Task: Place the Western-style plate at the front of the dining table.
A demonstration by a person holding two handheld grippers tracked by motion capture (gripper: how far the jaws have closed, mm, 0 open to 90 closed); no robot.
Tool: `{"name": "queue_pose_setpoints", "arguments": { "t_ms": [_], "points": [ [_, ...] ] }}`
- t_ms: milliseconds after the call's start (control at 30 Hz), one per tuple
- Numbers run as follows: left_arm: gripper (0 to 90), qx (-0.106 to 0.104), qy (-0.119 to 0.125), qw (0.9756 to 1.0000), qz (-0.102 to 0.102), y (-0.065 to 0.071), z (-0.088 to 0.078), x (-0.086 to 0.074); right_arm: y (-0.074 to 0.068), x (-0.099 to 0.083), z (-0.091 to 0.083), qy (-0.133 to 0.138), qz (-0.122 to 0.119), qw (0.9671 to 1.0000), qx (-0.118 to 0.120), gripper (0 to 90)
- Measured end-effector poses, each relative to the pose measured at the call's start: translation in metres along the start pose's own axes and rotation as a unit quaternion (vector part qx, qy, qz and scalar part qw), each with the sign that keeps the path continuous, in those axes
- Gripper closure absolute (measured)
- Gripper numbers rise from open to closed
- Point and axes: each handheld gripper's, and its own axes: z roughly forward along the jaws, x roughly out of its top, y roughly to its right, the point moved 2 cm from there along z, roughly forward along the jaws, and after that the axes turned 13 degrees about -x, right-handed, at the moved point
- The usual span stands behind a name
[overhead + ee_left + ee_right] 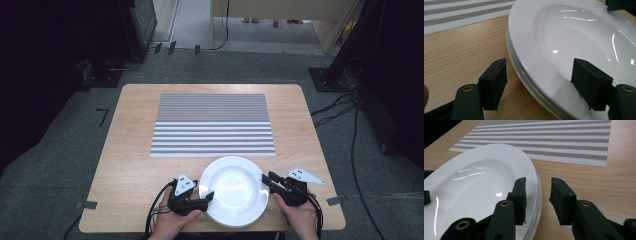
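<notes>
Both tongs, left tongs (206, 196) and right tongs (266, 181), stood apart, straddling opposite rims of the stacked white plates (235, 187) at lower centre. Nothing looked gripped or lifted yet; the striped mat (212, 125) above lay bare.

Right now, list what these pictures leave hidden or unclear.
- How many plates are stacked: the left gripper view shows layered rims, cut off by the bottom edge.
- Table under the plates: hidden by them in the high view.
- Person's forearms: cut off by the high view's bottom edge.

Two black grippers, left gripper (207, 196) and right gripper (266, 181), each with brass-ringed jaw screws, grey dotted triangular plate, trailing black cable
</notes>
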Motion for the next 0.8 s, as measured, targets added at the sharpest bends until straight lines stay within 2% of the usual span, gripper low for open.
{"name": "queue_pose_setpoints", "arguments": {
  "t_ms": [167,267,400,500,533,567,700,800],
  "points": [
    [34.7,-0.008,0.004,1.0,-0.004,0.0017,-0.0015,-0.0014,0.0009,-0.0009,-0.0001,-0.007,0.019,0.9997,0.012,73.1],
    [35.8,-0.012,0.006,0.9999,-0.008,0.0012,-0.003,-0.0021,0.0019,-0.0019,0.0016,-0.014,0.03,0.999,0.032,74.4],
    [36.4,-0.014,0.007,0.9998,-0.012,0.0013,-0.0036,-0.0023,0.0036,-0.0035,0.0034,-0.016,0.058,0.9974,0.039,74.5],
    [36.4,-0.014,0.007,0.9998,-0.011,0.0013,-0.0036,-0.0023,0.0048,-0.0034,0.0029,-0.017,0.066,0.9968,0.04,76.8],
    [36.6,-0.013,0.008,0.9998,-0.011,0.0012,-0.0037,-0.0023,0.0066,-0.0031,0.0011,-0.018,0.084,0.9953,0.046,81.0],
    [37.0,-0.014,0.009,0.9998,-0.014,0.0008,-0.004,-0.0022,0.0072,-0.0028,0.0009,-0.022,0.091,0.9945,0.048,81.5],
    [39.3,-0.018,0.011,0.9996,-0.02,-0.0008,-0.005,-0.0017,0.0083,-0.0039,0.0014,-0.02,0.103,0.9932,0.051,82.1],
    [39.8,-0.016,0.012,0.9996,-0.02,-0.0007,-0.005,-0.0016,0.0095,-0.0044,0.0017,-0.023,0.121,0.9908,0.056,82.7]
  ]
}}
